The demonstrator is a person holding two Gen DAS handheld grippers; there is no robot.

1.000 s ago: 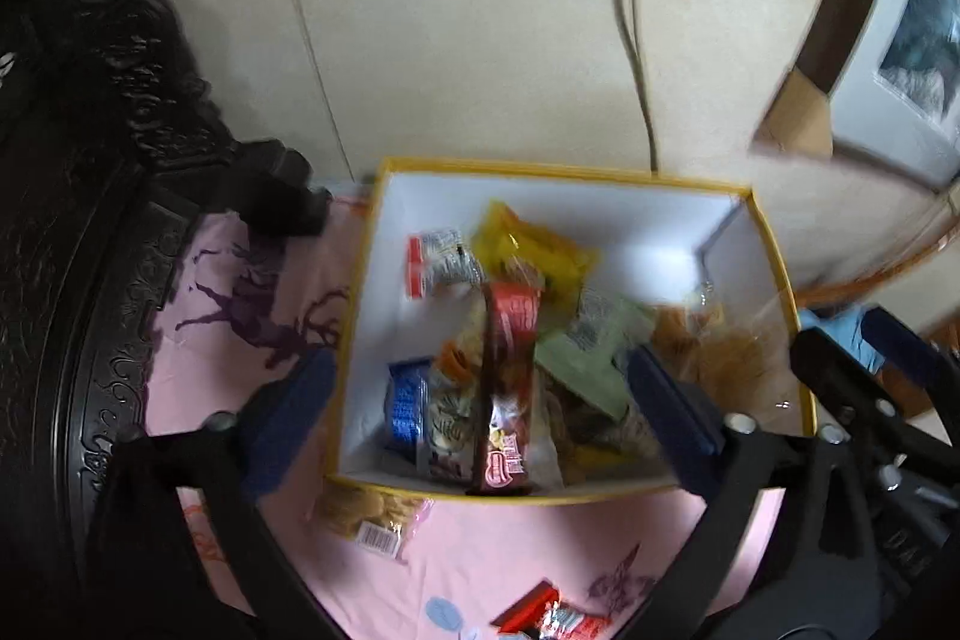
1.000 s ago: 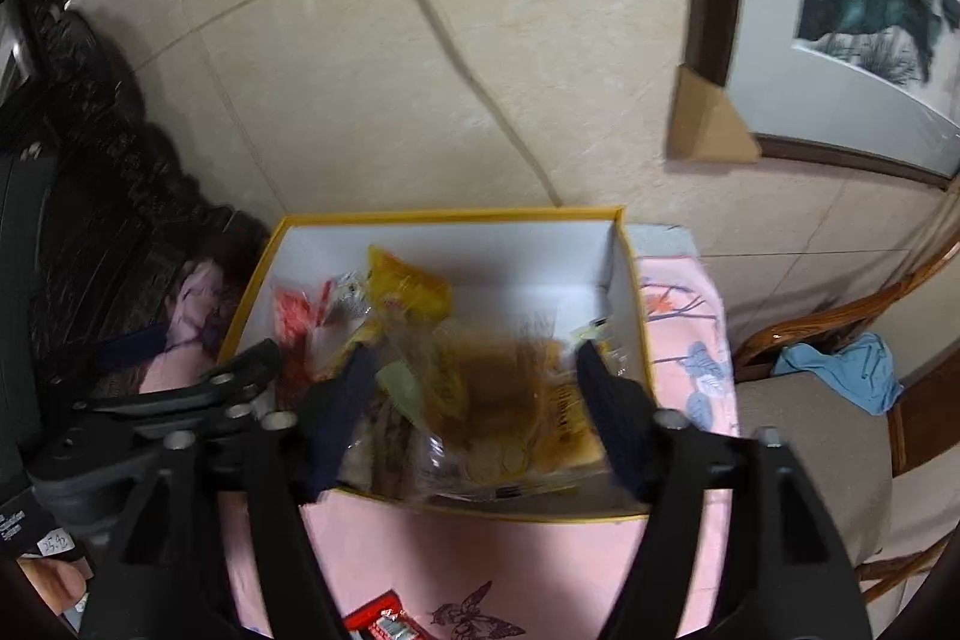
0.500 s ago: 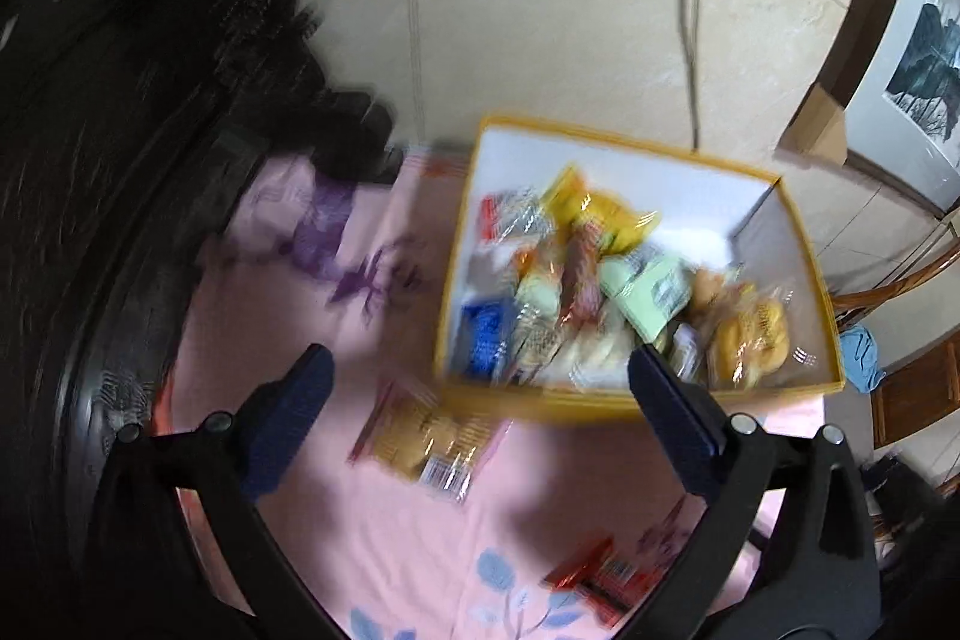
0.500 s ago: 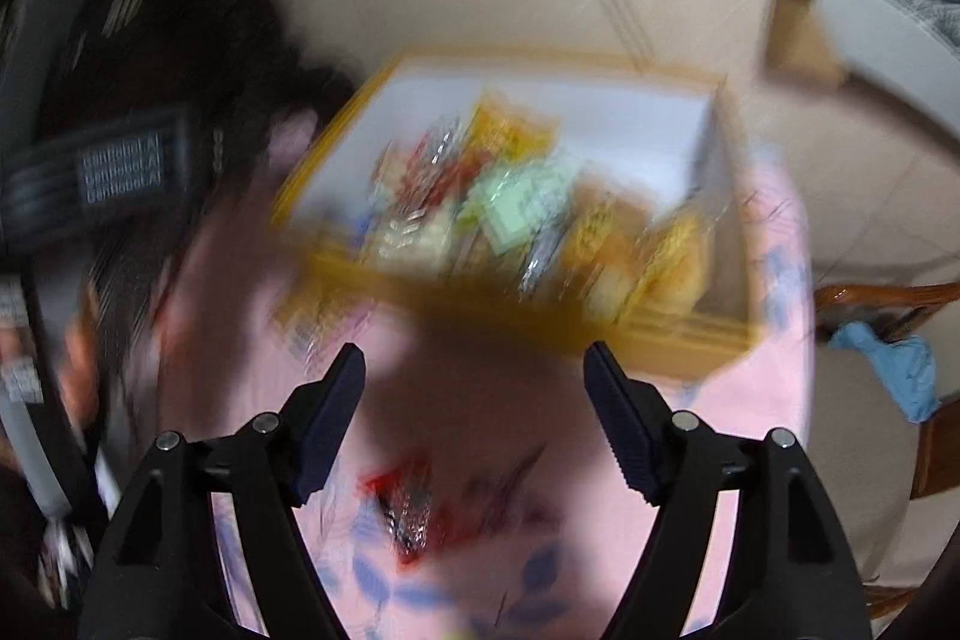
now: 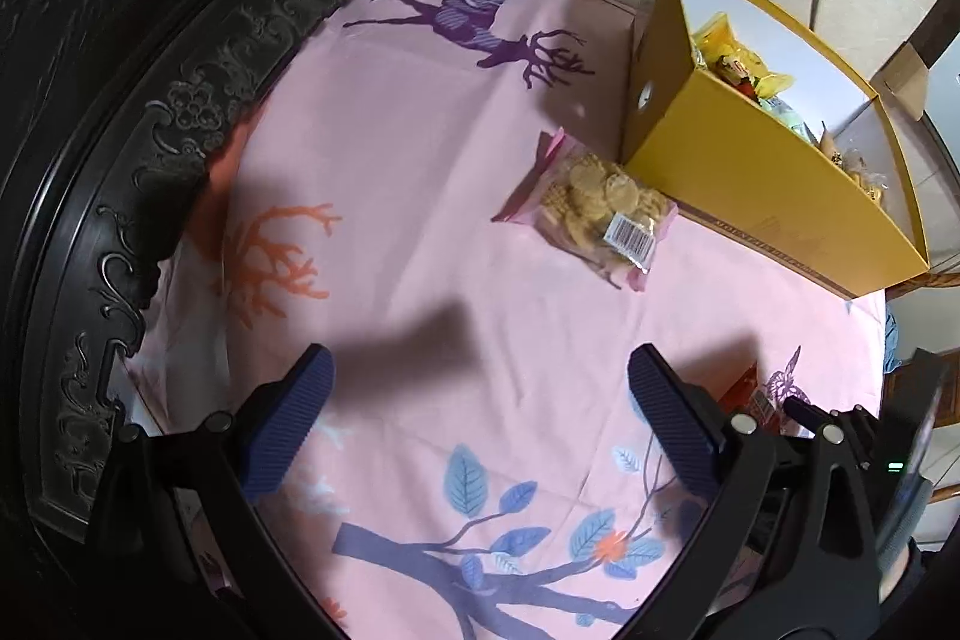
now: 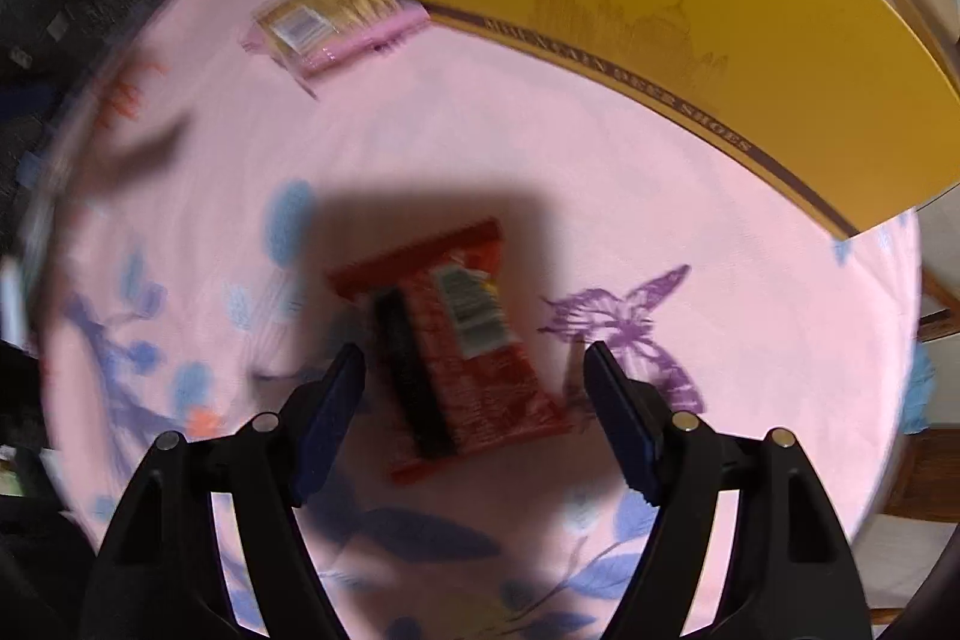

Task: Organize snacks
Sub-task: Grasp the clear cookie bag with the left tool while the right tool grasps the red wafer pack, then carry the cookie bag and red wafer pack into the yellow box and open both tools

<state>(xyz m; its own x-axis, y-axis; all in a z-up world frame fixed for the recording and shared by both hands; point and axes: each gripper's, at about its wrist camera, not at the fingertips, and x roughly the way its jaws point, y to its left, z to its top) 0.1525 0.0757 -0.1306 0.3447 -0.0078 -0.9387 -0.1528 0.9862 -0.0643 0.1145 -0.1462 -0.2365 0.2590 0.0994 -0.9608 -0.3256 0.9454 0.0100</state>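
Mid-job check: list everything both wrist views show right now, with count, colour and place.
shoe box: one, yellow, at the cloth's far edge, holding mixed snack packets.
cracker bag: one, clear with pink edge, on the cloth beside the box's near corner.
red snack packet: one, flat on the cloth, below the right hand-held gripper.
tablecloth: one, pink with deer, branch and butterfly prints.
carved frame: one, dark, along the cloth's left side.
left hand-held gripper: open, empty, above bare cloth.
right hand-held gripper: open, straddling the red packet.

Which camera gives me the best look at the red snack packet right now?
The right wrist view: the red snack packet lies whole, though blurred, between the open fingers. The left wrist view shows only a sliver behind its finger.
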